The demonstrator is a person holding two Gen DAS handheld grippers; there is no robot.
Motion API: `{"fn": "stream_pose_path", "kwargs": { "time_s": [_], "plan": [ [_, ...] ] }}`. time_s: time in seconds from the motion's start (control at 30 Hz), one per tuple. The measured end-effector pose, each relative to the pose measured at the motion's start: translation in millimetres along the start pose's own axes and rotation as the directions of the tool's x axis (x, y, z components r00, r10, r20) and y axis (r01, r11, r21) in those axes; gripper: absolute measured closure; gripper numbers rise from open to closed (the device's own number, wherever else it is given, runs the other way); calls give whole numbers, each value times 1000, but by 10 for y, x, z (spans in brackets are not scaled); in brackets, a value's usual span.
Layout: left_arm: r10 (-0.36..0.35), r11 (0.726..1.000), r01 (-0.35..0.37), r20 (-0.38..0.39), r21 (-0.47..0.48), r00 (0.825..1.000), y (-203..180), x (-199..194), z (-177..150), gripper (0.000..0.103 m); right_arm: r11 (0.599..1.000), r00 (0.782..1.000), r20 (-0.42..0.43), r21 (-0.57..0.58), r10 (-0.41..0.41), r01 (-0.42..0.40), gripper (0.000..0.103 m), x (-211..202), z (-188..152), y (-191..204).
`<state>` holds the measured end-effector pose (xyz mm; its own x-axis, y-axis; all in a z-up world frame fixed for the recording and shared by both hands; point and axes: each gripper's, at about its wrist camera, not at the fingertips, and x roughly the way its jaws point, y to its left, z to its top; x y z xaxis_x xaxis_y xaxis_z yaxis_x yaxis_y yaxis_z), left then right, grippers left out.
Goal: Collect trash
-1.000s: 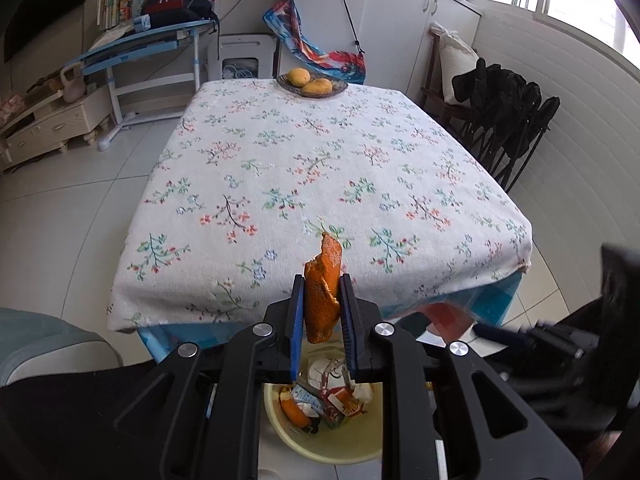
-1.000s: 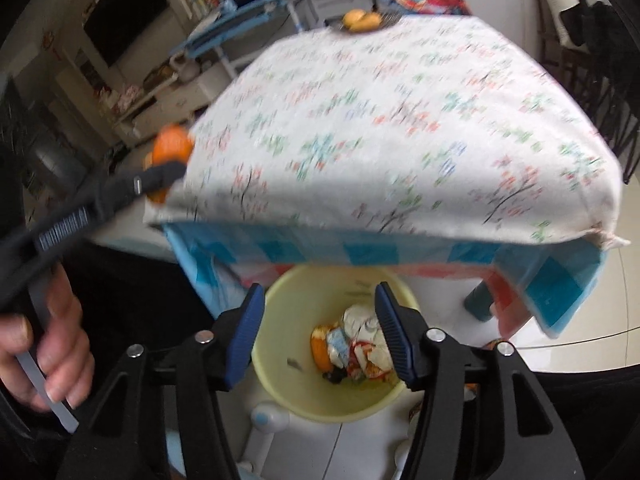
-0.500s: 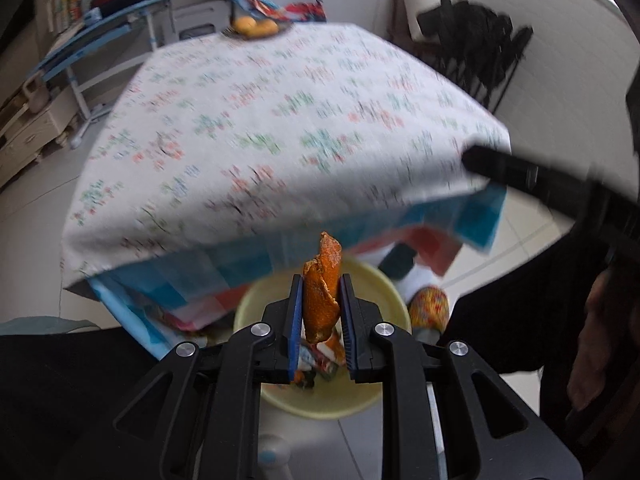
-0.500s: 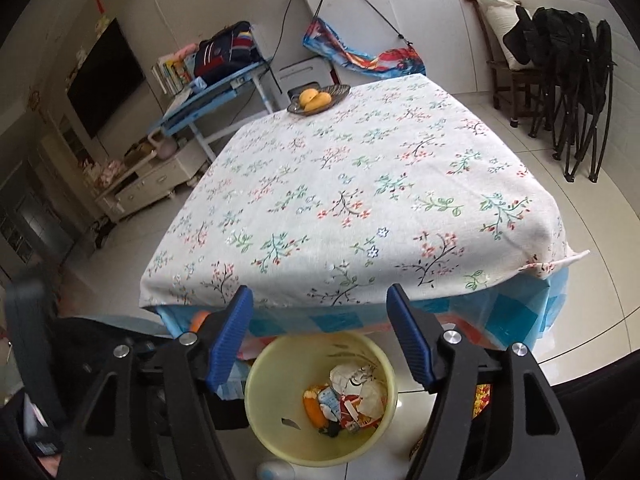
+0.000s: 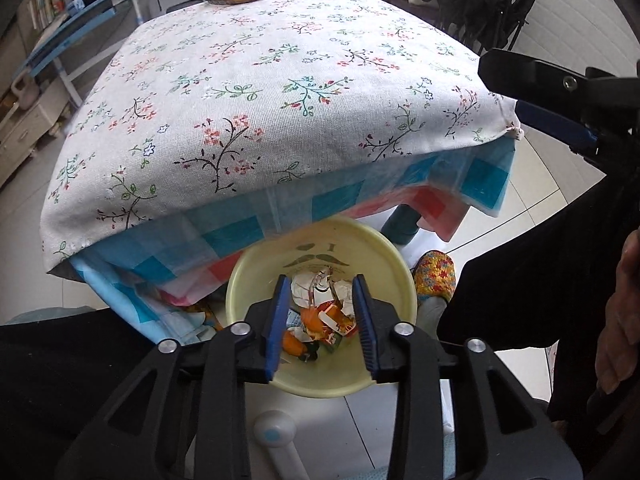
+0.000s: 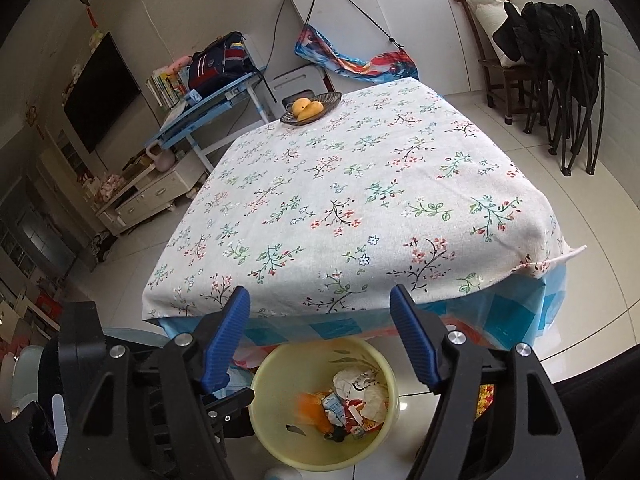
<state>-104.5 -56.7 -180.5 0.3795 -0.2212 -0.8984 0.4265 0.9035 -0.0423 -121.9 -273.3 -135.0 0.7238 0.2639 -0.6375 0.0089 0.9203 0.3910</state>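
A yellow trash bin [image 5: 240, 280] stands on the floor under the near edge of the floral-cloth table [image 5: 280, 80]; paper scraps and wrappers lie inside. My left gripper [image 5: 320, 284] hangs right over the bin, jaws opening, nothing between the pads. A blurred orange peel [image 5: 310, 316] lies among the trash below them. In the right wrist view the bin [image 6: 264, 372] sits low in the middle, with the peel [image 6: 308, 404] as an orange smear inside. My right gripper [image 6: 319, 296] is above the table's edge, jaws opening wider and empty. Its blue pad [image 5: 552, 126] shows at the right.
A plate of yellow fruit [image 6: 310, 108] sits at the table's far end. A foot in a patterned slipper [image 5: 434, 276] stands beside the bin. Folded black chairs [image 6: 568, 60] lean at the right wall. A blue desk [image 6: 208, 104] is behind the table.
The left gripper came down over the bin and its jaws parted; the orange peel it held has dropped into the bin. The right gripper opened wider and tilted up toward the table.
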Motion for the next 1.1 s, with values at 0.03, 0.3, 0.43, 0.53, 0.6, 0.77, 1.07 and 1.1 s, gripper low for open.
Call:
{"fn": "stream_pose_path", "kwargs": {
  "time_s": [0.03, 0.3, 0.43, 0.53, 0.6, 0.77, 1.07, 1.1],
  "plan": [
    [1, 1000, -1, -1, -1, 1000, 1, 5, 8, 68, 1000, 1000, 0, 0, -1, 1, 33, 1, 0, -1],
    [36, 999, -33, 78, -32, 996, 53, -162, 63, 58, 999, 999, 45, -15, -28, 29, 32, -83, 20, 16],
    [83, 994, -69, 190, -81, 978, 130, -401, 118, 49, 995, 990, 119, -59, -71, 78, 29, -208, 47, 104],
    [124, 988, -94, 269, -121, 955, 186, -585, 168, 46, 990, 981, 168, -93, -93, 110, 27, -275, 54, 177],
    [151, 983, -109, 312, -148, 938, 222, -692, 198, 44, 986, 976, 194, -113, -103, 126, 25, -303, 59, 208],
    [210, 971, -144, 395, -190, 895, 248, -900, 249, 40, 975, 959, 254, -149, -126, 167, 21, -372, 61, 295],
    [289, 950, -182, 493, -253, 821, 270, -1133, 284, 25, 965, 940, 301, -157, -157, 212, 15, -424, 51, 332],
    [294, 948, -184, 497, -258, 816, 269, -1149, 286, 25, 964, 938, 306, -155, -162, 217, 15, -426, 52, 328]
  ]
}}
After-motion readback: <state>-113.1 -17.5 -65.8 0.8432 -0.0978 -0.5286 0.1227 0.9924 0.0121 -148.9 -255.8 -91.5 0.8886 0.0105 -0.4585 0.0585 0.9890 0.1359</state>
